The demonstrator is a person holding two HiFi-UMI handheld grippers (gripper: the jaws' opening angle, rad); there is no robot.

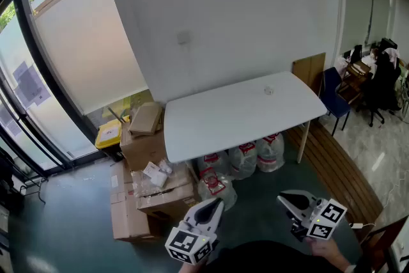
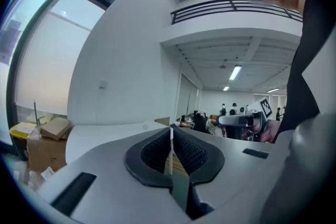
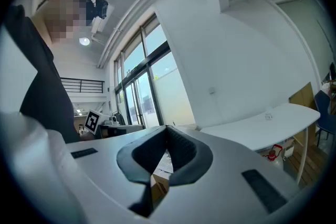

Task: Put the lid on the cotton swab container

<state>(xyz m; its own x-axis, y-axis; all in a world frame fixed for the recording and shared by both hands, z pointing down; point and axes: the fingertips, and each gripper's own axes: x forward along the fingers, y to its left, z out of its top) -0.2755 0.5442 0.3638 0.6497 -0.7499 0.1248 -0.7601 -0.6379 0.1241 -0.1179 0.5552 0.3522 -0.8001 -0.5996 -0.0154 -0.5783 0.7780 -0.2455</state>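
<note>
So, the left hand-held gripper [image 1: 213, 206] and right hand-held gripper [image 1: 285, 200] are both clenched empty at frame bottom. The likely container [image 1: 268, 91] sits right of centre on the worktop [image 1: 217, 121], well apart and nearer the right one.

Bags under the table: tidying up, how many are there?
4 clear red-labelled plastic bags: left, middle and right under the white table, one nearer. More may be hidden.

Bright daylight floods through the windows [image 1: 77, 54]; fisheye edges bend and darken.

Small clear container [image 1: 269, 91] sits on white table [image 1: 217, 121]
</note>
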